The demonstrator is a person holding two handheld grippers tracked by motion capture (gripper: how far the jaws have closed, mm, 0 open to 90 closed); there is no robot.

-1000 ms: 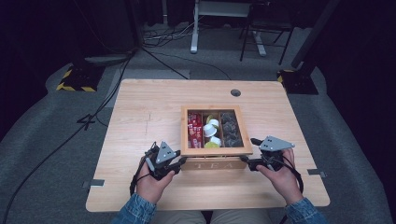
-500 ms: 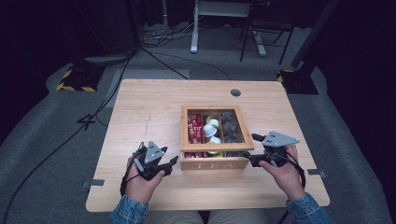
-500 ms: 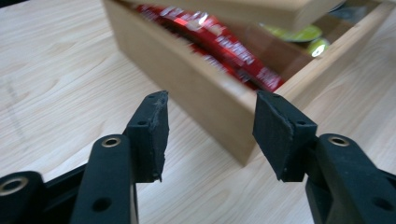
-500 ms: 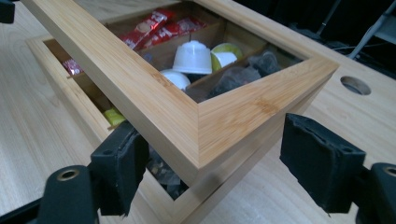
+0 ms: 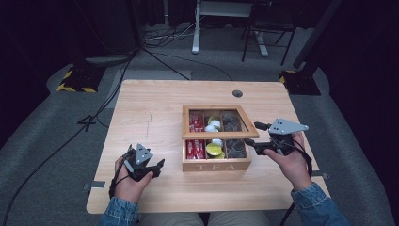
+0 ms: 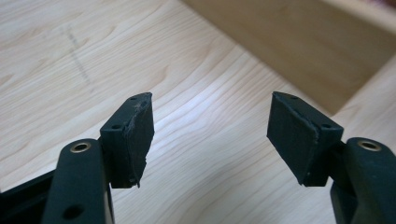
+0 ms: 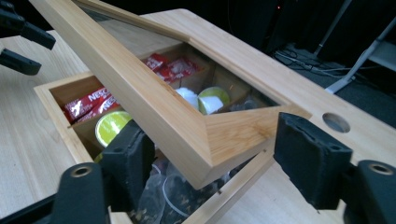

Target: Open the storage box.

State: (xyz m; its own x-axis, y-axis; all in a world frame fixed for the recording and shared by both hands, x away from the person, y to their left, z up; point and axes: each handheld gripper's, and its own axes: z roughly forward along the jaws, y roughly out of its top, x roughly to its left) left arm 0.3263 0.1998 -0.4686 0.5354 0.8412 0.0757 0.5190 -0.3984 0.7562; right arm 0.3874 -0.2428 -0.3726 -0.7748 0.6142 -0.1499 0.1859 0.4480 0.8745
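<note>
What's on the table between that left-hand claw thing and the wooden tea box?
Nothing: bare tabletop separates the left gripper from the tea box. The high view shows it, as does the left gripper view.

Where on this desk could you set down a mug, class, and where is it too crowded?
Free: the bare tabletop left of the TEA box, ahead of the left gripper, and the back strip around the cable hole. Crowded: the box's right side, where the right gripper sits at the half-raised lid.

Dim room, grey carpet [image 5: 47, 155] all around a pale wooden table [image 5: 155, 108]. Black cables [image 5: 155, 47] snake across the floor, a white stand [image 5: 195, 28] and chair legs [image 5: 263, 37] behind, yellow-black striped blocks [image 5: 75, 82] nearby.
</note>
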